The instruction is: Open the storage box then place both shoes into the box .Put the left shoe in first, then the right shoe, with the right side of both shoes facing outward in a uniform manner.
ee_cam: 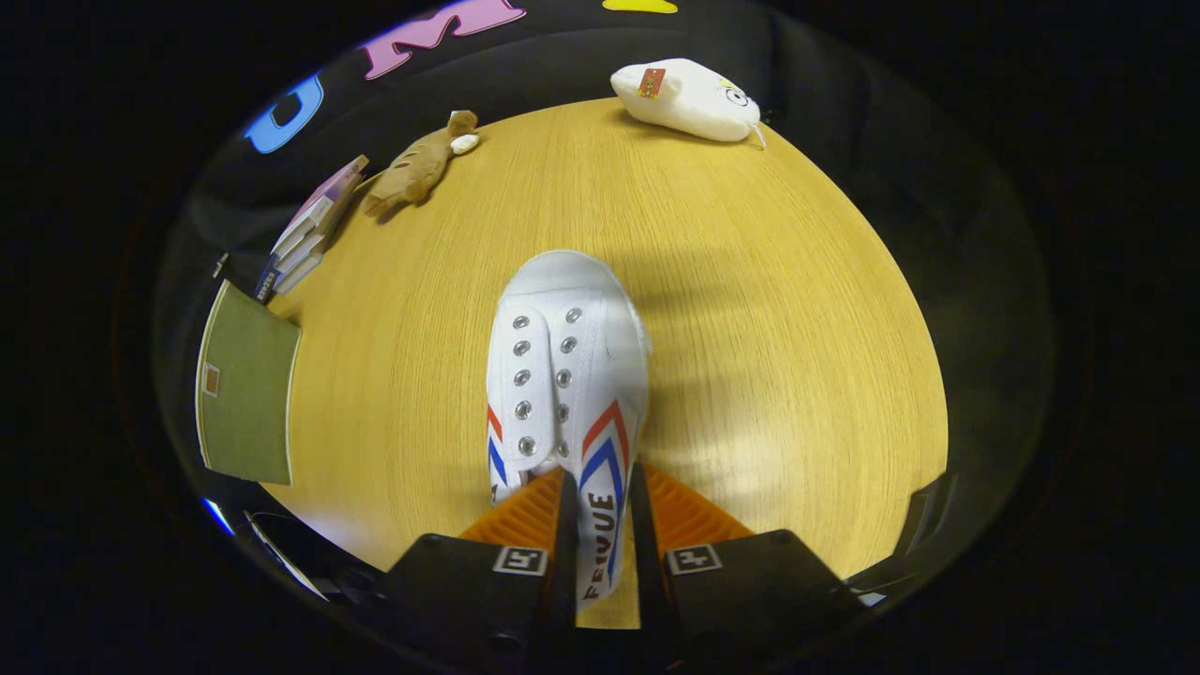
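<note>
The shoe point(565, 375) is matt white canvas with shiny metal eyelets, clamped at one side wall between the ribbed fingers point(525, 516) of the gripper point(600, 525), above a smooth wood-grain counter point(750, 309) bearing two fuzzy cloth plush toys point(689, 98).

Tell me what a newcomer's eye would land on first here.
First the white shoe with red and blue chevrons, pinched at its side wall between the tongs, toe pointing away over the wooden table. Next, two plush toys at the table's far edge: a white one beyond the shoe, a brown one beside a stack of books. A green board lies nearer, on the books' side.
</note>
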Available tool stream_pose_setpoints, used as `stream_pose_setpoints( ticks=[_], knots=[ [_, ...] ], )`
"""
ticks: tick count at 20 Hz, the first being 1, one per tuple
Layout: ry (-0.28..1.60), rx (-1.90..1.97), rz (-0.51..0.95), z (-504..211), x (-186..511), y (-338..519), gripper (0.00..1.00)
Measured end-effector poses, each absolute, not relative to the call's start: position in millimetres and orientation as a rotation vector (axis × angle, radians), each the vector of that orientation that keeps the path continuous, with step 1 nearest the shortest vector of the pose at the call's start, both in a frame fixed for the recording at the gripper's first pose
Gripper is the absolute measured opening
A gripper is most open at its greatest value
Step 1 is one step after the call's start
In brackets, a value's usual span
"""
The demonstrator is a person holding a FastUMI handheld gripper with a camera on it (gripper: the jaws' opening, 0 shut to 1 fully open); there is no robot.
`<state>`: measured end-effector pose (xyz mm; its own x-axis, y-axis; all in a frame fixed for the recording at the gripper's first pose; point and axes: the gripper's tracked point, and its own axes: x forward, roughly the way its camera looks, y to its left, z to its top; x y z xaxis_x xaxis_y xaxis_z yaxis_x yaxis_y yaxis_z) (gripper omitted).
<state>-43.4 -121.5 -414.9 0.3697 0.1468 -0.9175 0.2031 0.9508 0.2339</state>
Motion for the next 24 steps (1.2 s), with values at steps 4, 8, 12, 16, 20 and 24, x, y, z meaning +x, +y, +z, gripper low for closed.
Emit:
stream_pose_setpoints(
  ticks=[4, 8, 12, 16, 20, 24],
  knots=[
    [1.167, 0.328, -0.051, -415.7, -40.9, -125.7, 0.17],
    [1.139, 0.365, -0.060, -409.9, -41.2, -126.6, 0.09],
    [1.115, 0.400, -0.069, -390.4, -39.8, -112.5, 0.09],
    [1.079, 0.419, -0.067, -350.0, -35.5, -87.6, 0.08],
    [1.033, 0.452, -0.077, -303.8, -26.0, -47.5, 0.09],
    [0.981, 0.481, -0.067, -258.0, -15.8, 6.0, 0.08]
  ],
)
